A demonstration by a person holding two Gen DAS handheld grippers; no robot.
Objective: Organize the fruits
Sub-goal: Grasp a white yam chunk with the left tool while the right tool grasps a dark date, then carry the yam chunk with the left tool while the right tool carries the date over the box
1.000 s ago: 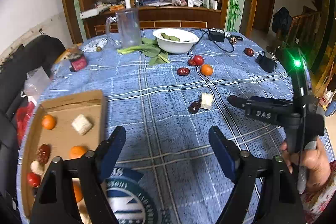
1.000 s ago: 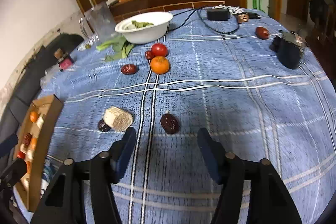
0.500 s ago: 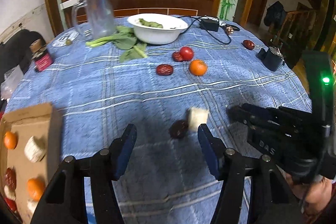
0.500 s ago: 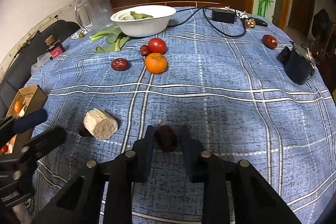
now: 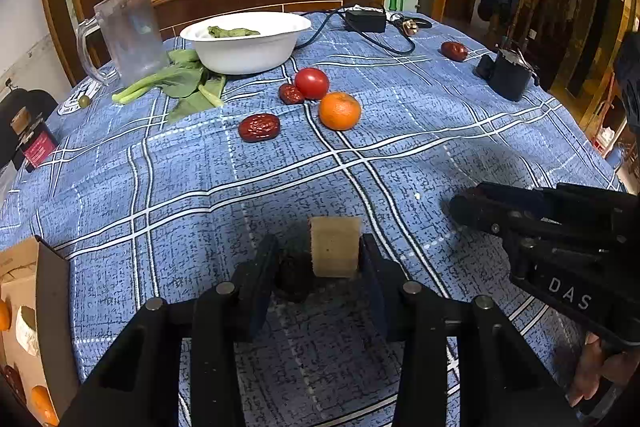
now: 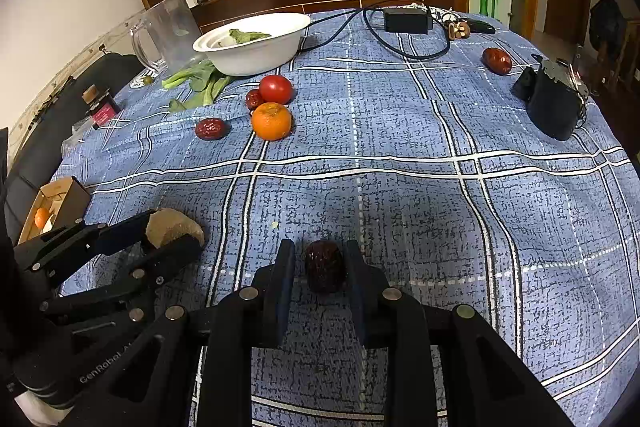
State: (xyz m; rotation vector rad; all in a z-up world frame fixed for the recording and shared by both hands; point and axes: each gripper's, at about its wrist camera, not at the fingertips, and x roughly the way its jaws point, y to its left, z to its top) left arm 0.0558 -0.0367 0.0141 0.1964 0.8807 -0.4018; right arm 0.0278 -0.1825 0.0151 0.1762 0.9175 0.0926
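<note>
My left gripper (image 5: pixel 318 251) has its jaws closing around a tan chunk (image 5: pixel 334 247) and a dark date (image 5: pixel 294 277) lying side by side on the blue checked cloth. One pad touches the chunk, the other the date. The right wrist view shows the same gripper (image 6: pixel 160 235) with the chunk (image 6: pixel 174 227) at its tips. My right gripper (image 6: pixel 320 255) is shut on a dark red date (image 6: pixel 324 267) resting on the cloth. Farther back lie an orange (image 5: pixel 340 111), a tomato (image 5: pixel 312 83) and red dates (image 5: pixel 259 127).
A cardboard box (image 5: pixel 52 287) holding oranges and other pieces stands at the left table edge. At the back are a white bowl (image 5: pixel 244 43), a clear pitcher (image 5: pixel 128 35), leafy greens (image 5: pixel 180 83), a charger with cable (image 5: pixel 366 21), a black device (image 5: pixel 508 75) and another date (image 5: pixel 454 51).
My left gripper moved away from the box to the chunk and dark date, and its jaws narrowed around them. My right gripper closed on its date, then stayed put.
</note>
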